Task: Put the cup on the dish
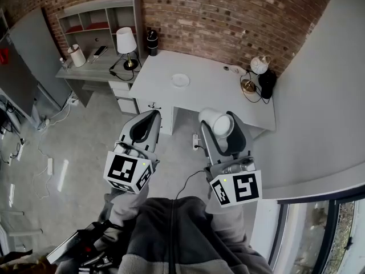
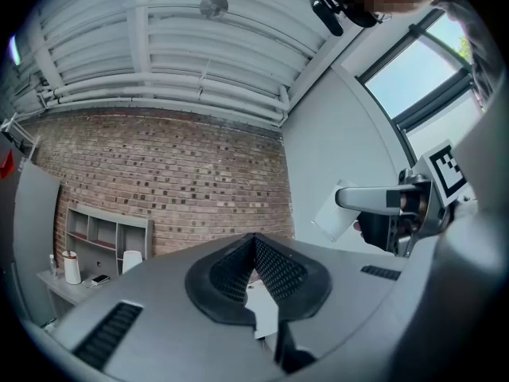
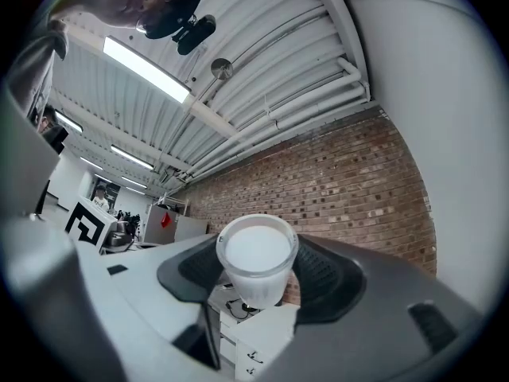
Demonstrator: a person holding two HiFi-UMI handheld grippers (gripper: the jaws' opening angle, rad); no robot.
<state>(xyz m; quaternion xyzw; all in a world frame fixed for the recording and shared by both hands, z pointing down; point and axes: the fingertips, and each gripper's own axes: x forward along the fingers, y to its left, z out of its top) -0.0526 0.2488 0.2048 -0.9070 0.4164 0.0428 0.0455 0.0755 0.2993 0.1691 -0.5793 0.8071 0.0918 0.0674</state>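
Note:
A small white dish [image 1: 180, 80] lies on the white desk [image 1: 211, 93] ahead of me, well beyond both grippers. The white cup [image 1: 214, 120] is held on its side off the floor, its mouth toward the camera in the right gripper view, where the cup [image 3: 256, 259] sits between the black pads. My right gripper [image 1: 221, 125] is shut on it. My left gripper [image 1: 147, 123] hangs level beside it on the left with its jaws together and nothing in them; the left gripper [image 2: 256, 255] shows its pads meeting in a V.
A grey desk with a shelf unit [image 1: 94, 67] and a white table lamp [image 1: 125, 41] stands left of the white desk. A globe lamp [image 1: 259, 65] and a black object [image 1: 267, 83] occupy the desk's right end. Cables [image 1: 48, 167] lie on the floor at left.

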